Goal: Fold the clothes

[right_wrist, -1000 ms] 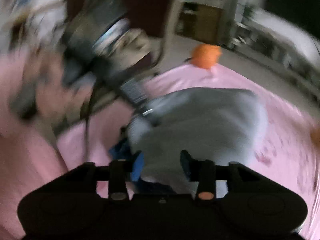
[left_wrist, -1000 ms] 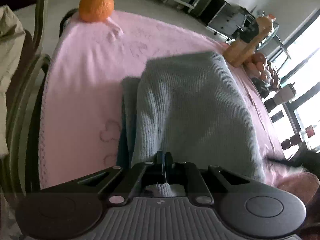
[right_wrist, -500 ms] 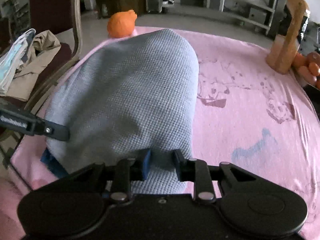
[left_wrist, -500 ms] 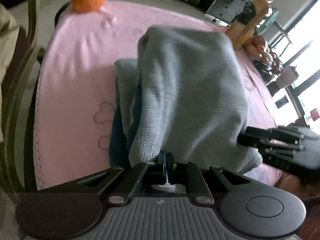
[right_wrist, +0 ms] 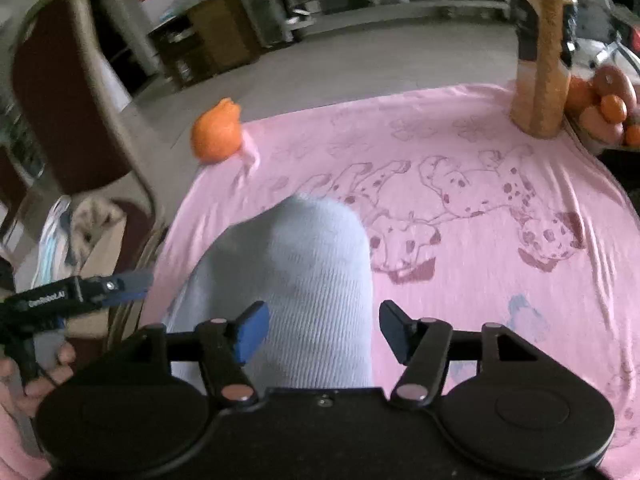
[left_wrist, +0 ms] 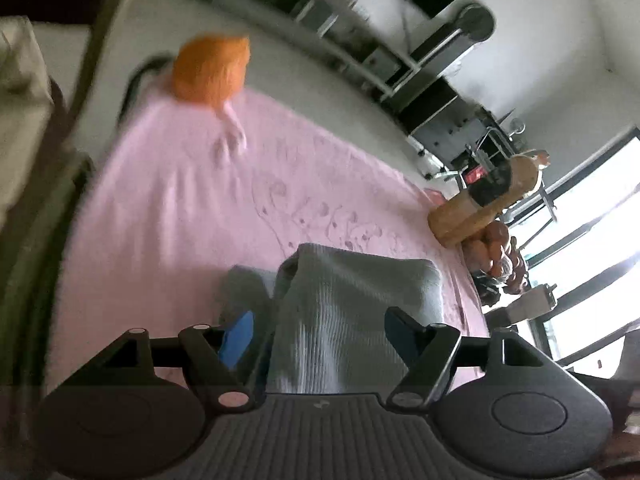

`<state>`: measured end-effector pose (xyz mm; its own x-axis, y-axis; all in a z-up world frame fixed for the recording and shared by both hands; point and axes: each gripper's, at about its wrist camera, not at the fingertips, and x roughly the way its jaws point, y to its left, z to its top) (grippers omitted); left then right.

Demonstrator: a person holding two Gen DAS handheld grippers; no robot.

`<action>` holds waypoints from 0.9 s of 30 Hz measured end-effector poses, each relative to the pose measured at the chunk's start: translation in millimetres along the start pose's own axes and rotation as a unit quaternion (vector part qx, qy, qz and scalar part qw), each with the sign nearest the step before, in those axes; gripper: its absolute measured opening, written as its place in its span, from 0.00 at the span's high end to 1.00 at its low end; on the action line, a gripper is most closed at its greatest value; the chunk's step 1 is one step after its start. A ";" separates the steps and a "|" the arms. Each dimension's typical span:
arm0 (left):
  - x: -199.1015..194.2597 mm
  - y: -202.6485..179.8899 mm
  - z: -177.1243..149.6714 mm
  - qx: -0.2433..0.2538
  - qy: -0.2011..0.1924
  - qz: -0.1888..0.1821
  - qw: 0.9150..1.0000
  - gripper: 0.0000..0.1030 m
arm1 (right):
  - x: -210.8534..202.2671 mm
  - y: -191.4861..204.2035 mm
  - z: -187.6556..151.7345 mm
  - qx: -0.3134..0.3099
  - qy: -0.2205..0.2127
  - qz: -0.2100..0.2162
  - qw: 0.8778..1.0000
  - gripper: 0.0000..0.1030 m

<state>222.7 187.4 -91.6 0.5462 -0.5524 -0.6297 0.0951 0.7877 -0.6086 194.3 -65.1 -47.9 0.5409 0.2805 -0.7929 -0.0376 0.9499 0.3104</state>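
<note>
A sheet covers the bench. The folded garment lies on it at the near left, reaching between the parted fingers of the right claw and, in the left wrist view, of the left claw. The left claw sits just left of the garment. A toy rests at the far left corner, a bottle at the far right, fruit beside it. A chair stands left of the bench.
</note>
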 end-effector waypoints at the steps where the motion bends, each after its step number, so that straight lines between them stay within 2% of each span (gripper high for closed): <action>1: 8.3 0.6 2.1 0.005 0.006 0.003 1.000 0.31 | 10.0 -3.3 2.2 0.010 0.003 -0.001 1.000 0.42; 7: 48.4 3.9 1.8 0.025 0.062 -0.020 0.998 0.42 | 57.1 -21.9 -5.0 0.057 0.027 -0.003 0.998 0.42; 11: 65.6 2.9 -7.3 0.041 0.081 -0.001 0.996 0.49 | 64.6 -32.3 -8.6 0.080 0.032 0.013 0.996 0.42; 12: 68.4 2.1 -9.4 0.043 0.083 0.003 0.996 0.55 | 64.9 -33.5 -8.7 0.082 0.033 0.014 0.996 0.42; 14: 65.0 -6.6 -15.0 0.060 0.069 0.015 0.996 0.77 | 65.1 -35.1 -9.2 0.084 0.033 0.017 0.996 0.42; 16: 49.2 -24.4 -26.5 0.099 0.034 0.042 0.994 0.84 | 64.7 -34.3 -10.3 0.083 0.029 0.018 0.996 0.42; 18: 33.5 -42.3 -38.0 0.138 -0.001 0.069 0.988 0.85 | 60.7 -30.7 -12.2 0.079 0.021 0.019 0.996 0.46; 19: 24.6 -50.4 -43.6 0.154 -0.019 0.080 0.985 0.86 | 57.4 -27.8 -13.4 0.076 0.015 0.019 0.997 0.53; 20: 11.5 -55.3 -48.1 0.157 -0.037 0.082 0.984 0.86 | 53.0 -23.2 -13.8 0.067 0.005 0.015 0.998 0.57; 23: -17.8 -56.0 -56.1 0.145 -0.074 0.089 0.983 0.85 | 39.7 -5.6 -13.8 0.030 -0.029 0.000 0.999 0.57; 25: -14.0 -41.2 -53.6 0.124 -0.064 0.112 0.984 0.83 | 35.0 10.8 -11.4 -0.005 -0.047 -0.014 0.999 0.57; 27: 7.1 -16.4 -47.9 0.089 -0.022 0.134 0.987 0.76 | 40.9 26.7 -7.9 -0.039 -0.048 -0.034 0.998 0.56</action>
<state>185.2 157.5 -109.2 0.6071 -0.3087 -0.7322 0.0845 0.9413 -0.3268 208.8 -27.2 -76.2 0.6224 0.2035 -0.7558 -0.0602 0.9752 0.2129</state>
